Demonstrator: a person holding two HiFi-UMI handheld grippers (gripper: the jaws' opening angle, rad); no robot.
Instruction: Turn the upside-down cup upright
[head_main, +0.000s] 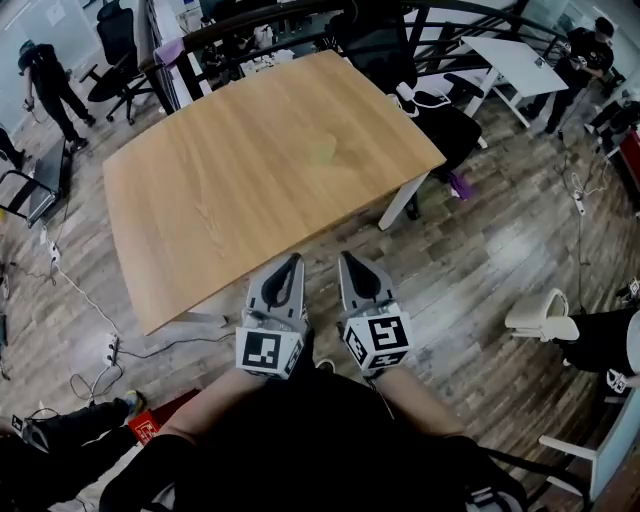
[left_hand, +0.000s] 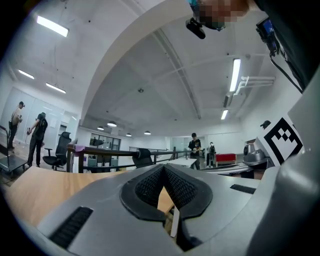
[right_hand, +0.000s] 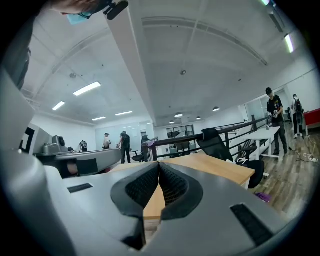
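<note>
A pale greenish shape (head_main: 324, 152), too faint to make out as a cup, sits on the wooden table (head_main: 240, 190) right of its middle. My left gripper (head_main: 293, 260) and right gripper (head_main: 347, 259) are side by side in front of the table's near edge, over the floor, pointing toward the table. Both are shut with nothing between the pads. In the left gripper view the left gripper (left_hand: 163, 167) shows its pads meeting at the tip with the tabletop (left_hand: 40, 187) beyond. The right gripper view shows the right gripper (right_hand: 159, 164) closed the same way, facing the table (right_hand: 215, 167).
A black office chair (head_main: 445, 120) stands at the table's right side and another chair (head_main: 118, 50) at the far left. A white table (head_main: 515, 60) is at the back right. Cables and a power strip (head_main: 108, 350) lie on the floor at left. People stand around the room.
</note>
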